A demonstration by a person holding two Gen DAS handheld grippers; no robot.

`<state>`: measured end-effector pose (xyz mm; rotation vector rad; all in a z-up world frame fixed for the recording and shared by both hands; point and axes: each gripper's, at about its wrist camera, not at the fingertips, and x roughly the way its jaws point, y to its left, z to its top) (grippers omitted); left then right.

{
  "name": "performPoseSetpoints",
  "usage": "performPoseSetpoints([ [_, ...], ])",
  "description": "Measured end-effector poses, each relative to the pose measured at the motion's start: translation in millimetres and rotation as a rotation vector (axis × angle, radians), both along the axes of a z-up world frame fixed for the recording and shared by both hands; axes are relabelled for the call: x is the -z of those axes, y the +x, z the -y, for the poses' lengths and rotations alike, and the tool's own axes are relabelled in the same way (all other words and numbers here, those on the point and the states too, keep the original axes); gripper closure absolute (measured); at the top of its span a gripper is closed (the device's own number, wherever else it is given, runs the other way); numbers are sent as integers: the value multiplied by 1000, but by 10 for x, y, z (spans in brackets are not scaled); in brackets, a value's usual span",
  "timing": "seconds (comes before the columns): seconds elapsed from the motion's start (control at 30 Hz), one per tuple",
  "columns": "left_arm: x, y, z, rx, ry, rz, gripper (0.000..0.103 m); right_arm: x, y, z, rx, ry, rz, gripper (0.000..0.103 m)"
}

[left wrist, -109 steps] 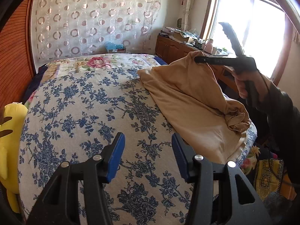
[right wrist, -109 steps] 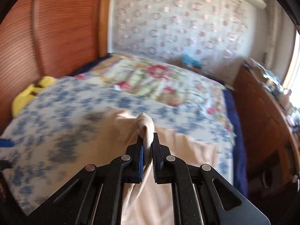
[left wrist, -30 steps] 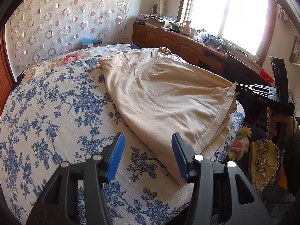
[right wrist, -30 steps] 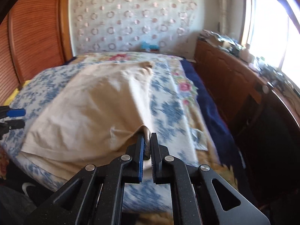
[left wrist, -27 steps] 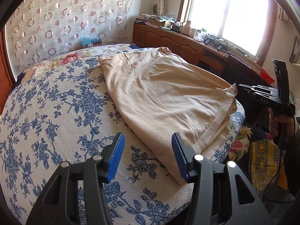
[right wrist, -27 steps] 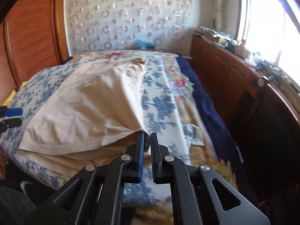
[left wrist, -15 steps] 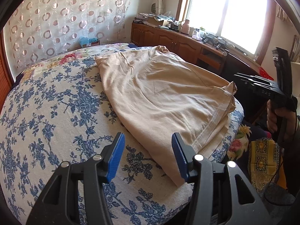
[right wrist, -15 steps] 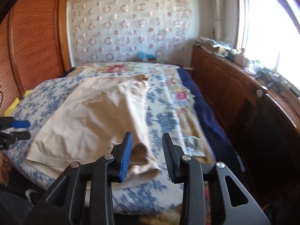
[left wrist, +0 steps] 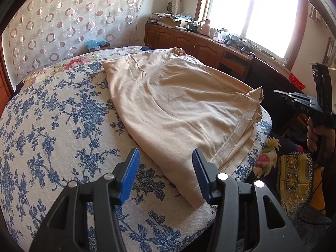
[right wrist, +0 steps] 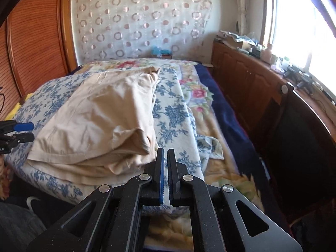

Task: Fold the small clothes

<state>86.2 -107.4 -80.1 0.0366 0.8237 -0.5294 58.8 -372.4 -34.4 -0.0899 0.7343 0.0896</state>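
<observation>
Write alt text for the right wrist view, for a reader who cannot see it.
A beige garment lies folded over on a bed covered by a blue floral quilt, with the right gripper shut and empty just beside its near corner. The left gripper shows at the left edge.

Matt beige cloth garment [left wrist: 178,109], glossy wood cabinets [right wrist: 247,77]

Blue-flowered bedspread [left wrist: 52,126] over bed; circle-patterned curtain [right wrist: 136,27] behind; cluttered wooden sideboard [right wrist: 247,77] beneath bright window [left wrist: 252,10].
</observation>
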Motion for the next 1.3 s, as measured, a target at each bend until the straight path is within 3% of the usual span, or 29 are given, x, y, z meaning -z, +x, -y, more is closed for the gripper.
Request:
performPoseSetpoints([
  [0.1, -3, -5, 16, 5, 7, 0, 52, -65, 37, -73, -24, 16, 36, 102],
  [0.23, -3, -8, 19, 5, 6, 0, 52, -67, 166, -196, -59, 33, 40, 83],
  [0.33, 7, -6, 26, 7, 7, -4, 52, -10, 269, -234, -64, 65, 17, 82],
  [0.4, 9, -8, 30, 8, 8, -5, 52, 35, 295, -250, -76, 81, -3, 82],
  [0.43, 12, -9, 27, 8, 8, -5, 52, 52, 288, -259, -86, 84, -9, 99],
  [0.47, 10, -11, 26, 8, 7, -5, 52, 56, 263, -266, -96, 79, -8, 103],
  [0.63, 22, -16, 34, 9, 5, -8, 52, -58, 33, -192, -54, 29, 58, 103],
  [0.83, 46, -34, 50, 18, 6, -17, 52, 15, 32, -110, -53, 48, -5, 103],
  [0.9, 57, -37, 48, 16, 6, -22, 52, 6, 42, -125, -43, 39, 2, 99],
  [0.97, 76, -34, 38, 12, 6, -28, 52, -19, 62, -143, -31, 33, 21, 75],
  [1.07, 102, -31, 39, 9, 7, -36, 52, -52, 125, -131, -30, 55, 49, 53],
  [1.3, 176, -40, 93, 23, 17, -58, 52, 203, 429, -203, -69, 74, -30, 49],
])
